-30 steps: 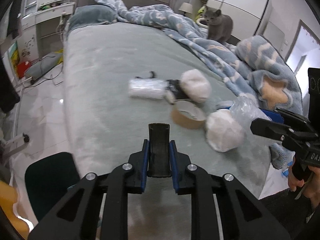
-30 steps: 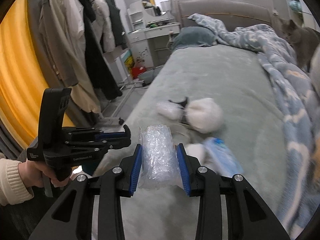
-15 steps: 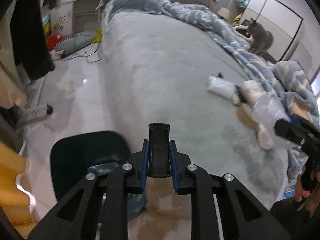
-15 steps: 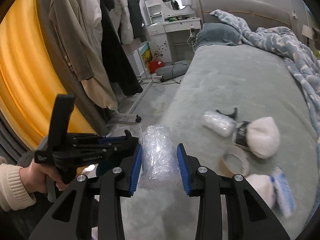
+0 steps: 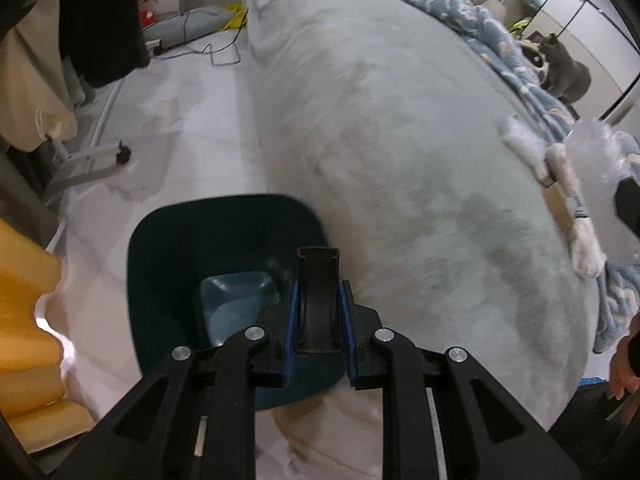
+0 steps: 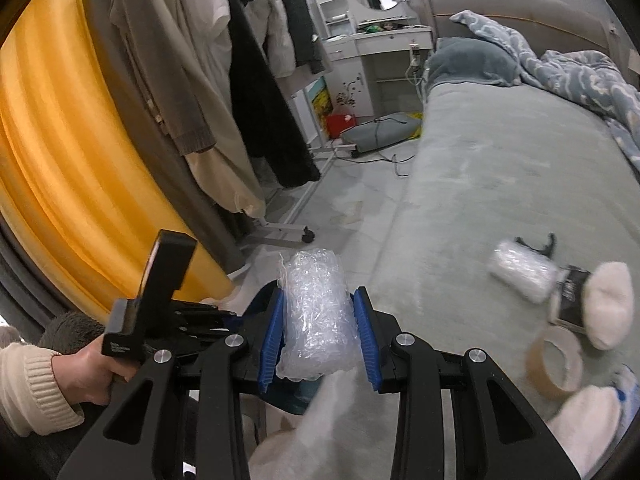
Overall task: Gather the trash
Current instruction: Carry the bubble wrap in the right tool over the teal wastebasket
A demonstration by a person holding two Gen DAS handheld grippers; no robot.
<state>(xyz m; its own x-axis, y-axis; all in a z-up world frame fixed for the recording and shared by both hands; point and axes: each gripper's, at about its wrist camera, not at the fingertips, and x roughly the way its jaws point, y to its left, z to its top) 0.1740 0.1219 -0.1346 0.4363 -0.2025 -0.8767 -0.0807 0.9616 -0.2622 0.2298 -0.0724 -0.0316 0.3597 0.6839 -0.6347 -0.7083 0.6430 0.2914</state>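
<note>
Two tools busy here: left tool (image 5: 318, 312) clamped on a black strip above the dark bin (image 5: 168, 248), right tool (image 6: 320, 334) squeezing a bubble-wrap wad (image 6: 316, 316) beside the bed (image 6: 500, 184). Looks like drop-off time, so next both need to hang over the bin opening and let go.

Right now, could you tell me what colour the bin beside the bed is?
Dark teal bin, best seen from the left wrist.

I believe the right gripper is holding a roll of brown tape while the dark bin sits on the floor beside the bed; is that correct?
Not quite: the right gripper holds a wad of bubble wrap, as the right wrist view shows. The roll of brown tape lies on the bed. The dark bin is on the floor beside the bed.
</note>
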